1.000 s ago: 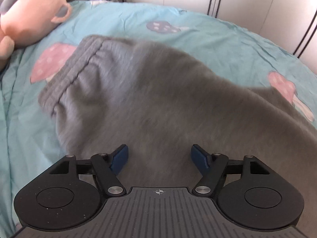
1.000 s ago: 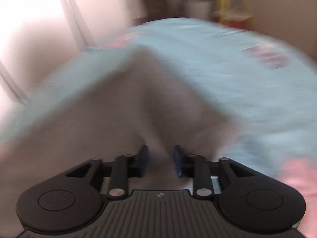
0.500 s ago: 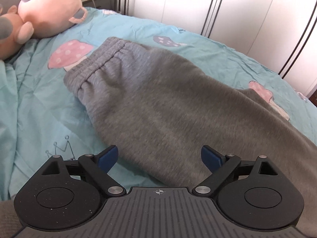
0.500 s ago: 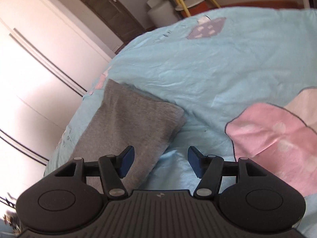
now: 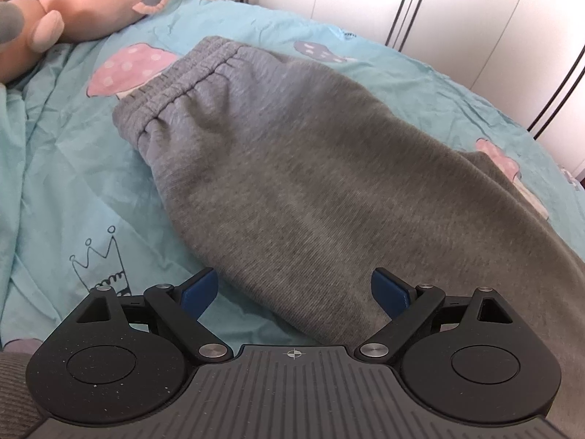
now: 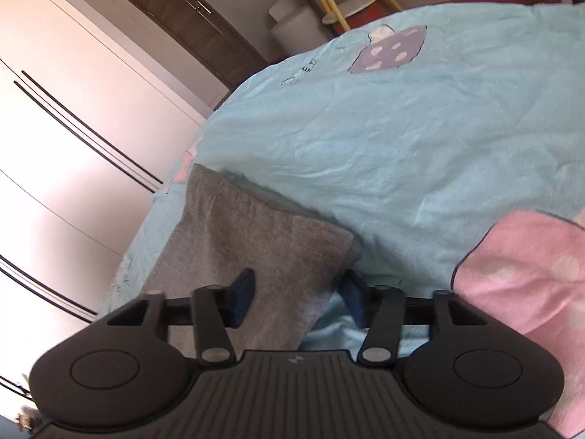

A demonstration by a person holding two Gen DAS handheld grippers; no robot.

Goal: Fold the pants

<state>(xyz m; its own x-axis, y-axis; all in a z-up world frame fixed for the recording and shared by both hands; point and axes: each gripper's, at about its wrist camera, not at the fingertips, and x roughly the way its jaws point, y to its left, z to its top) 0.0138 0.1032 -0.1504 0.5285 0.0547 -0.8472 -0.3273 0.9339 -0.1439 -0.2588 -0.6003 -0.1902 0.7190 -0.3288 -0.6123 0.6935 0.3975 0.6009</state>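
Note:
Grey sweatpants (image 5: pixel 310 168) lie folded lengthwise on the teal bedsheet (image 5: pixel 73 183), with the elastic waistband (image 5: pixel 175 84) at the far left. My left gripper (image 5: pixel 292 289) is open wide and empty, just above the near edge of the pants. In the right wrist view the leg-cuff end of the pants (image 6: pixel 248 241) lies flat on the sheet. My right gripper (image 6: pixel 298 296) is open and empty, with the cuff's near corner between its fingers.
A pink plush toy (image 5: pixel 84 3) lies at the far left of the bed. White wardrobe doors (image 5: pixel 457 7) stand behind the bed. A small round table with yellow legs (image 6: pixel 347 3) stands beyond the bed's far end.
Both grippers opened and let go of the pants, which now lie flat. Both pulled back from the cloth. The right view went from blurred to still.

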